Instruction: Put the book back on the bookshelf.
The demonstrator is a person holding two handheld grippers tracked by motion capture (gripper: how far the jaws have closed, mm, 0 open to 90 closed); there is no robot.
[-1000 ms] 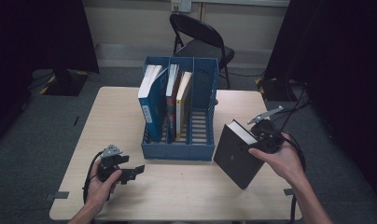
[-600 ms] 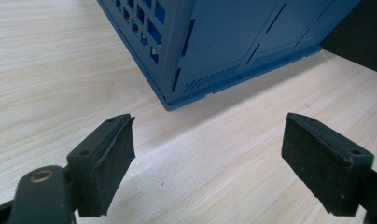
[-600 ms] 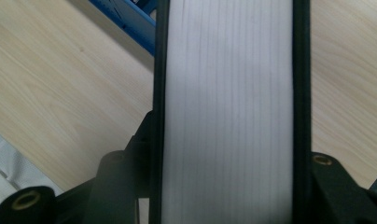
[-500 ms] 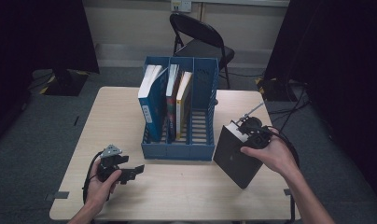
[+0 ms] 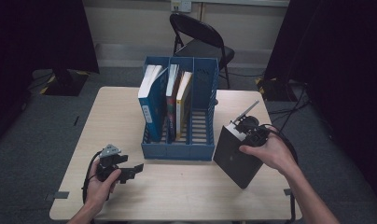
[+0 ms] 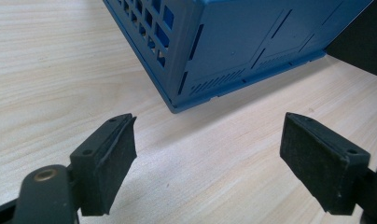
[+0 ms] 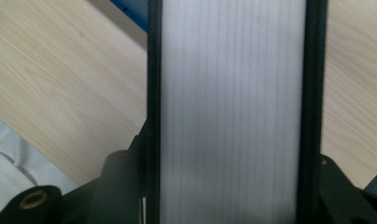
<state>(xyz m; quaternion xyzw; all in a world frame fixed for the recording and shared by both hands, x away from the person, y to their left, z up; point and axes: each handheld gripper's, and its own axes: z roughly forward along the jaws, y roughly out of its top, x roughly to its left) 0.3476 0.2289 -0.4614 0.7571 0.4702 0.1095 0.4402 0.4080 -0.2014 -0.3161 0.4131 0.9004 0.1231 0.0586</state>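
Your right gripper (image 5: 242, 129) has just tightened on the black book (image 5: 235, 156), tipping it nearer the blue rack (image 5: 203, 151), ready to file; left gripper (image 5: 126, 171), before the rack, gapes empty

Black book (image 5: 236, 156) in right gripper (image 5: 246, 132), beside blue file rack (image 5: 203, 119)

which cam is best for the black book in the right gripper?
High view: the whole black book shows, tilted on the table right of the blue rack, with the right gripper clamped at its top. Right gripper view gives a blurred close-up of its page edge between black covers. Left gripper view catches a dark corner.
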